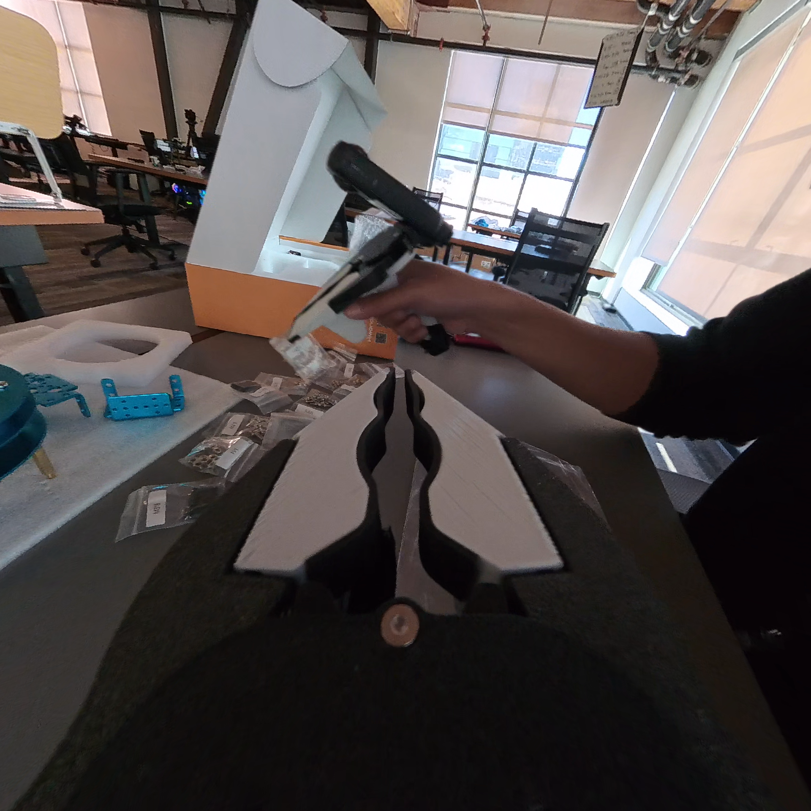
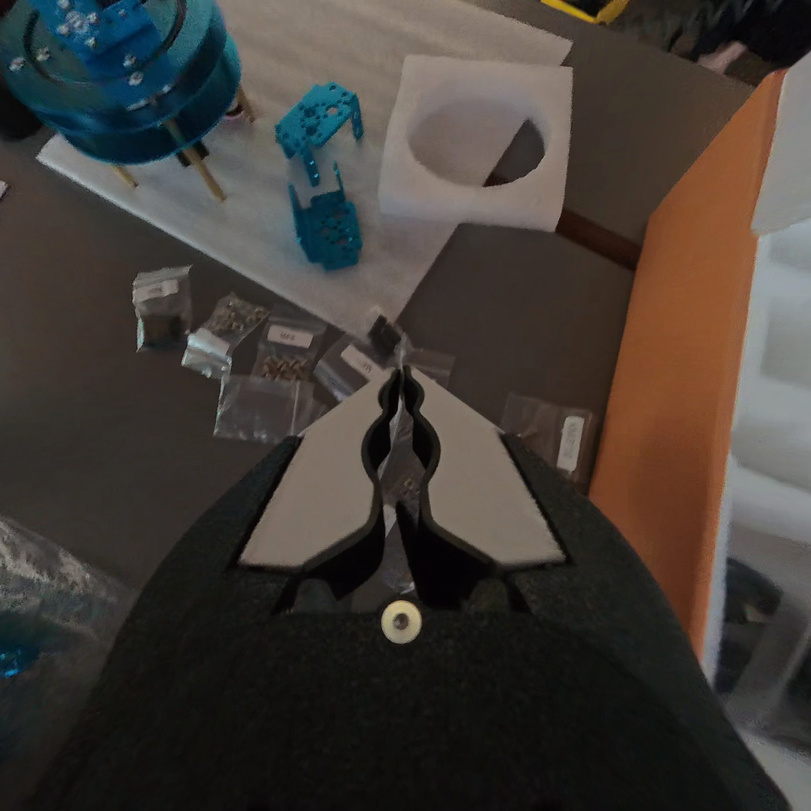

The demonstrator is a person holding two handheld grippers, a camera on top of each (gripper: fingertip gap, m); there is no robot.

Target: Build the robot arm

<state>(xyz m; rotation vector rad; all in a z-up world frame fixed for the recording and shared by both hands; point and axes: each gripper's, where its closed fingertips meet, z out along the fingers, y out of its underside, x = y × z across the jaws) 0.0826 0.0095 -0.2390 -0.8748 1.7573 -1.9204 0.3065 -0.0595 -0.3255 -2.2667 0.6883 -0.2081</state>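
The right gripper [image 1: 295, 337] hangs tilted above the grey worktop [image 1: 504, 395], its jaws pinching a small clear plastic bag [image 1: 303, 353] lifted just over the scatter of similar hardware bags [image 2: 245, 364]; in its own view a strip of the crinkled film shows between the pressed jaws. A hand [image 1: 421, 298] grips its handle. The left gripper [image 1: 400, 373] sits nearer the worktop's front edge, its jaws pressed together at the tips on a thin clear sheet of plastic [image 1: 410, 526] that runs down the gap. Bare grey surface lies open to the right of the bags, hemmed by the tall orange and white box [image 1: 263, 184]. To the left, a soft white foam sheet [image 2: 281, 228] carries two perforated blue metal brackets [image 2: 327, 228], a round blue base on brass legs [image 2: 118, 87] and a white foam block with a round cut-out [image 2: 476, 140].
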